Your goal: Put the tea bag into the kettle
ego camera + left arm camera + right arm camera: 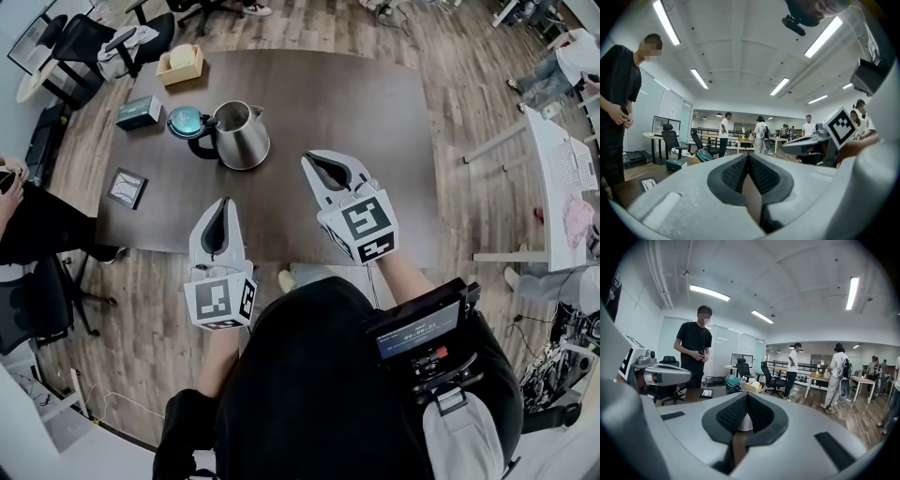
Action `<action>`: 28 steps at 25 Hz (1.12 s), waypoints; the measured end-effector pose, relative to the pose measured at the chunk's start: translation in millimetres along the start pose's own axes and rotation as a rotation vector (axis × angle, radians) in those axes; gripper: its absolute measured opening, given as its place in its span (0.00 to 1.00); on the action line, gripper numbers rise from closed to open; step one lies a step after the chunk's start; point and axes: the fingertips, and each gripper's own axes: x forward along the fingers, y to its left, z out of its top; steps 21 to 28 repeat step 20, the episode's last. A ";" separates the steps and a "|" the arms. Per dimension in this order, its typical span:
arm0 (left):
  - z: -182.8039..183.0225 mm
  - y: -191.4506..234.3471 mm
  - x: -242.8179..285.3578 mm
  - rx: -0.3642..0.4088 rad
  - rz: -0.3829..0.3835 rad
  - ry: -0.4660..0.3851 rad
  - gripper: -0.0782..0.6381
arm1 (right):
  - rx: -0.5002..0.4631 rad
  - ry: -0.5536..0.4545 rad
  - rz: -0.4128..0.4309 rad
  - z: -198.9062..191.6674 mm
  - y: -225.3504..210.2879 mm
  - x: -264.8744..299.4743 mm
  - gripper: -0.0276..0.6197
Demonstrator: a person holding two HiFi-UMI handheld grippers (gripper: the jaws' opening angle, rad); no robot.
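A steel kettle (242,136) stands open on the dark table (375,112), with its teal lid (185,120) lying just to its left. A flat square tea bag packet (125,187) lies near the table's left edge. My left gripper (223,202) hovers over the near table edge, shut and empty, to the right of the packet. My right gripper (312,161) is shut and empty too, right of the kettle. In the right gripper view a strip of the kettle (742,423) shows between the pads (733,411). The packet (648,183) appears low on the left in the left gripper view.
A green box (139,112) and a wooden tissue box (180,64) sit at the table's far left. A person in black (28,220) stands by the left edge. Office chairs (89,37) stand beyond, and a white desk (553,187) stands at the right.
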 end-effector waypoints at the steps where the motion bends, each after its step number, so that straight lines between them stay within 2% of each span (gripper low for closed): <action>1: -1.2 -1.5 -1.3 0.003 -0.002 0.000 0.11 | 0.000 -0.001 -0.002 -0.9 1.0 -3.5 0.05; 16: -2.1 -24.7 -10.6 0.022 -0.039 -0.012 0.11 | 0.013 -0.016 -0.021 -7.3 3.9 -27.1 0.05; 28: -4.0 -26.9 -8.7 0.021 -0.041 -0.011 0.11 | 0.009 -0.019 -0.025 -8.6 0.8 -28.0 0.05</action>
